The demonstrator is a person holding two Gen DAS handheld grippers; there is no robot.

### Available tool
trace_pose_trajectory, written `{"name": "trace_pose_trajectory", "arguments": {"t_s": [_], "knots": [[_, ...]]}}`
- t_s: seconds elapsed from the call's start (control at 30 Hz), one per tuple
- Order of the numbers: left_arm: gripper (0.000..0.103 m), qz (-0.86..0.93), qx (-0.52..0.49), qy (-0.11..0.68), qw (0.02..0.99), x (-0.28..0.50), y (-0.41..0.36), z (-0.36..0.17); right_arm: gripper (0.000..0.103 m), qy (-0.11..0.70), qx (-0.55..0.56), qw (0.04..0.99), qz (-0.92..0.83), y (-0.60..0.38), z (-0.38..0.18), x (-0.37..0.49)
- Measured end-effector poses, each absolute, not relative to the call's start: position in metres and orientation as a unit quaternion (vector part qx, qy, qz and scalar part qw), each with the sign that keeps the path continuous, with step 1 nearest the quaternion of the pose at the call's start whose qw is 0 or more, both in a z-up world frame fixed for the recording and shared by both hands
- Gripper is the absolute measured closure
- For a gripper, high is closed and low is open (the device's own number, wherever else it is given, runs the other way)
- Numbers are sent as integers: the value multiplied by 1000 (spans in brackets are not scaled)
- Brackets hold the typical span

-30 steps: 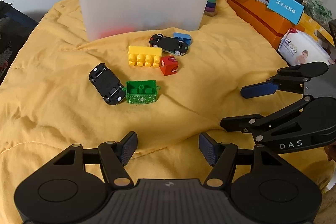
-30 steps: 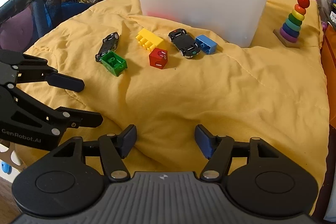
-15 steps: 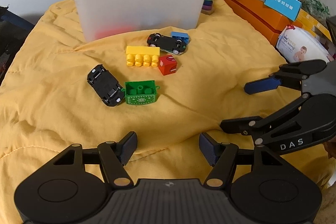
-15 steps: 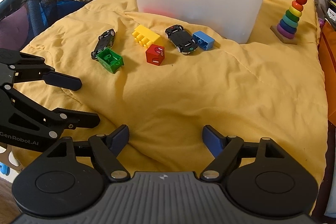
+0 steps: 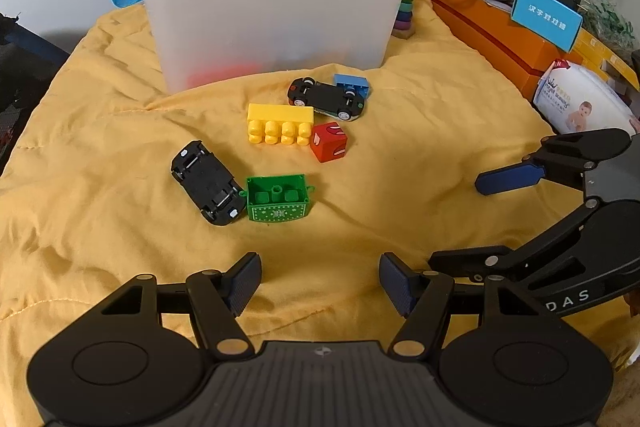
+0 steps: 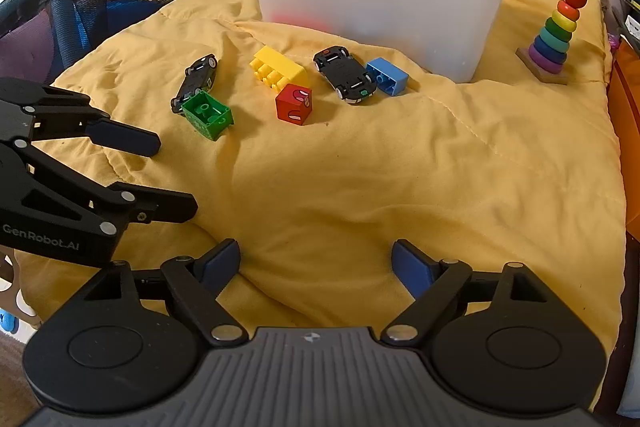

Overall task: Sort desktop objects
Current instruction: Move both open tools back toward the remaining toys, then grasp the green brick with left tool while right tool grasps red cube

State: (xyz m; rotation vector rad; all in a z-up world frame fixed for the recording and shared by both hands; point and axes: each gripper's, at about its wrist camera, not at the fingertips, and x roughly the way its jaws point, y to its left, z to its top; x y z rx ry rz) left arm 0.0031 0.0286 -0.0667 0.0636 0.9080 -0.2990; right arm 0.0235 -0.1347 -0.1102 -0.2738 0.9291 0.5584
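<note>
Toys are lying scattered on your yellow quilt point(image 5: 420, 155) in front of the white bin point(image 5: 272, 7).

The overturned black toy car point(image 5: 208, 183) is pointing its long axis diagonally, touching the green block point(image 5: 278, 198) beside it; the yellow brick point(image 5: 280, 125) is lying crosswise on its side with studs facing you, the red cube point(image 5: 329, 142) touching its end. A second upturned car point(image 5: 326, 99) is sitting just beside the blue brick point(image 5: 352, 83), near the bin. You are holding both tools tilted down over the quilt, well apart from the toys: your left gripper point(image 5: 320, 281) is standing spread with nothing between the pads, and your right gripper point(image 6: 316, 265) is gaping fully, empty too.
</note>
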Motion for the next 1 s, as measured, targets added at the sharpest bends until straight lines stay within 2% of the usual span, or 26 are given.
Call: {"name": "trace_pose_trajectory", "arguments": {"t_s": [0.43, 0.5, 0.57, 0.67, 0.77, 0.9, 1.0], "knots": [[35, -132, 20, 437, 889, 17, 40, -67, 26, 400, -141, 863, 274, -129, -93, 40], [35, -132, 13, 432, 892, 18, 43, -65, 30, 391, -148, 866, 274, -125, -90, 48], [35, -130, 10, 433, 892, 20, 45, -65, 44, 386, -146, 866, 284, -119, -87, 57], [35, -132, 6, 439, 889, 25, 45, -67, 46, 377, -161, 860, 304, -105, -87, 67], [35, -135, 11, 436, 890, 31, 41, -67, 54, 371, -170, 854, 324, -88, -88, 77], [36, -138, 10, 434, 890, 38, 38, -67, 77, 396, -189, 838, 325, -68, -103, 89], [37, -141, 16, 430, 892, 41, 33, -67, 80, 399, -185, 838, 323, -74, -103, 88]]}}
